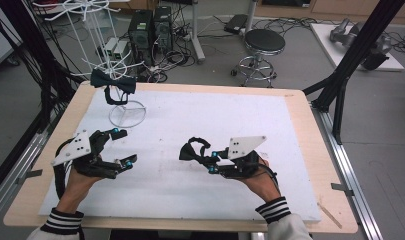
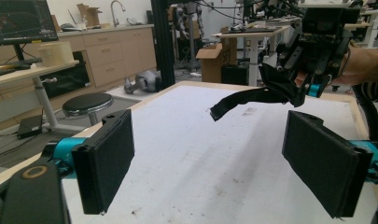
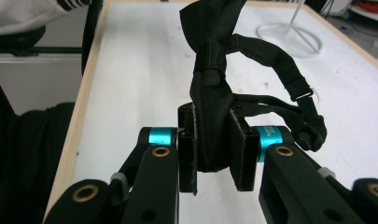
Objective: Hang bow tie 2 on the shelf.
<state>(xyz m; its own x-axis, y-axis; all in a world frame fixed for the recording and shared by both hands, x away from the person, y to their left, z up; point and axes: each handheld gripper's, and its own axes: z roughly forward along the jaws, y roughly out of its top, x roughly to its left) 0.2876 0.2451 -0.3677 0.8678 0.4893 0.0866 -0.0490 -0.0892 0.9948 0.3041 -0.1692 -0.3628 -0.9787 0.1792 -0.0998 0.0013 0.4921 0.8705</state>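
A black bow tie [image 1: 192, 150] with its strap hangs from my right gripper [image 1: 212, 162], lifted a little above the white table top [image 1: 200, 120]. In the right gripper view both pads are shut on one wing of the bow tie [image 3: 212, 107], and its strap loops off to the right. My left gripper [image 1: 126, 146] is at the table's left, open, with nothing between its pads [image 2: 107, 158]. The left gripper view looks across at the held bow tie's strap [image 2: 252, 98]. A second bow tie [image 1: 112, 80] hangs on a white wire rack [image 1: 127, 114] at the back left.
A thin wooden stick [image 1: 330, 215] lies at the table's front right corner. A black frame post [image 1: 350, 65] rises beside the right edge. Behind the table are a stool [image 1: 264, 42] and computer towers [image 1: 150, 30] on the floor.
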